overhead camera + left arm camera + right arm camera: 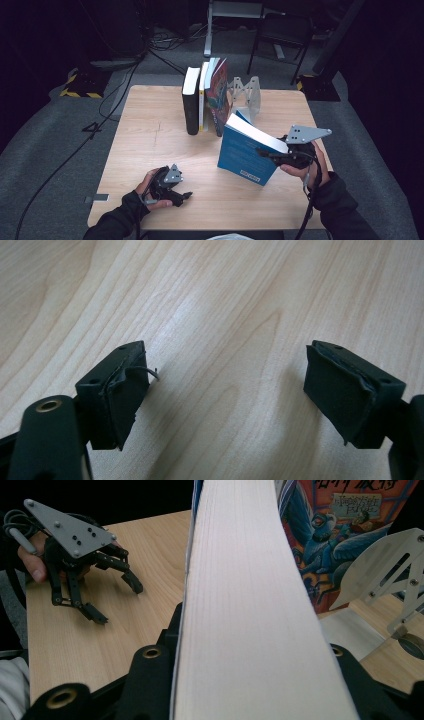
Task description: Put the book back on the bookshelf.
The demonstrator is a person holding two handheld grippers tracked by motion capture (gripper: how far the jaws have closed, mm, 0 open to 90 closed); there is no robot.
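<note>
At right of frame, the right gripper (267, 154) clamps a blue book (245, 152); lower left, the left gripper (186, 196) gapes empty.

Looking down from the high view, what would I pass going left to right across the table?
Left gripper → black book → colourful book → blue book → right gripper, shut on that blue book.

1. The illustrated book (345, 535) standing on the table (65, 630) carries large printed characters across the top of its cover in the right gripper view; they are cut off by the picture's edge and cannot be made out.
2. Beneath them sits a pale title panel with lettering, too blurred to read.
3. The blue book (245, 152) near the table's right edge bears a small white label at its lower corner, illegible in the high view.
</note>
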